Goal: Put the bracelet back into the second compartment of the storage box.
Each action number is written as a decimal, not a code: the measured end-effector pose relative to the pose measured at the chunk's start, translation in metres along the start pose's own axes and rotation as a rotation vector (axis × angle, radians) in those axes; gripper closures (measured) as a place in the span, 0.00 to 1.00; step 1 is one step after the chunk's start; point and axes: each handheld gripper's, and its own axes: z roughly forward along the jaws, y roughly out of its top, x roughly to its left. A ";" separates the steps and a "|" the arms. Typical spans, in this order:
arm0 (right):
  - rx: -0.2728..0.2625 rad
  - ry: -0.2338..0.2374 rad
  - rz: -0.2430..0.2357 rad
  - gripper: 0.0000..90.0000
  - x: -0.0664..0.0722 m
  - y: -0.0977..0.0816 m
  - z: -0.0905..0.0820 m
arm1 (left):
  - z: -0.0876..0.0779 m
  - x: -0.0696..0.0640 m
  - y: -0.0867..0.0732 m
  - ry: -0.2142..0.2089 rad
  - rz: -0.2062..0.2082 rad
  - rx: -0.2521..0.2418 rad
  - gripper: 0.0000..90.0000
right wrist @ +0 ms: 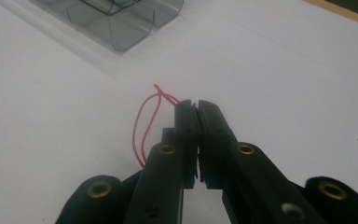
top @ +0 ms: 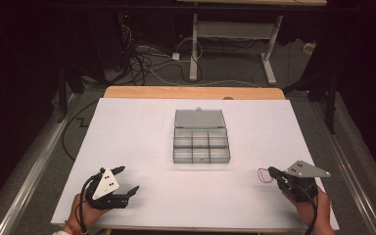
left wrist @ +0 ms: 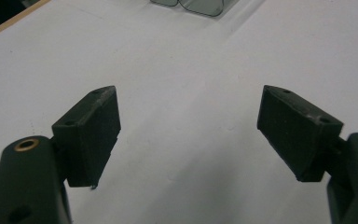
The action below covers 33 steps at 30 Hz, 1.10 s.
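Red wire loop (right wrist: 143, 126), thin and bent into a narrow oval, is pinched at its twisted end by the right gripper (right wrist: 196, 108), whose two black jaws are pressed together on it; the rest of the loop hangs free to the left of the jaws, just above the white table sheet (right wrist: 284, 70). Gripping the twisted end likely keeps the springy loop from slipping. Ahead and to the left of this gripper sits a clear compartment box (top: 200, 143) with its lid (top: 199, 118) folded back, probably so a part can be dropped straight in. The left gripper (top: 126, 181) rests well apart near the table's near edge, jaws spread wide with nothing between them, seemingly waiting clear of the work.
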 end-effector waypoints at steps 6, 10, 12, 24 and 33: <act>-0.042 0.011 -0.007 0.98 0.003 0.011 -0.001 | 0.001 -0.002 0.001 0.005 -0.013 -0.021 0.22; -0.061 0.022 -0.015 0.98 0.004 0.023 0.005 | 0.001 -0.002 0.000 0.006 -0.018 -0.019 0.22; -0.066 0.028 -0.035 0.98 0.006 0.031 0.010 | 0.002 -0.002 0.000 0.006 -0.018 -0.018 0.22; -0.111 0.069 -0.093 0.98 0.023 0.075 0.039 | -0.001 -0.001 -0.001 0.008 -0.016 -0.020 0.22; -0.121 0.102 -0.091 0.98 0.032 0.104 0.066 | -0.001 -0.001 -0.001 0.006 -0.011 -0.020 0.22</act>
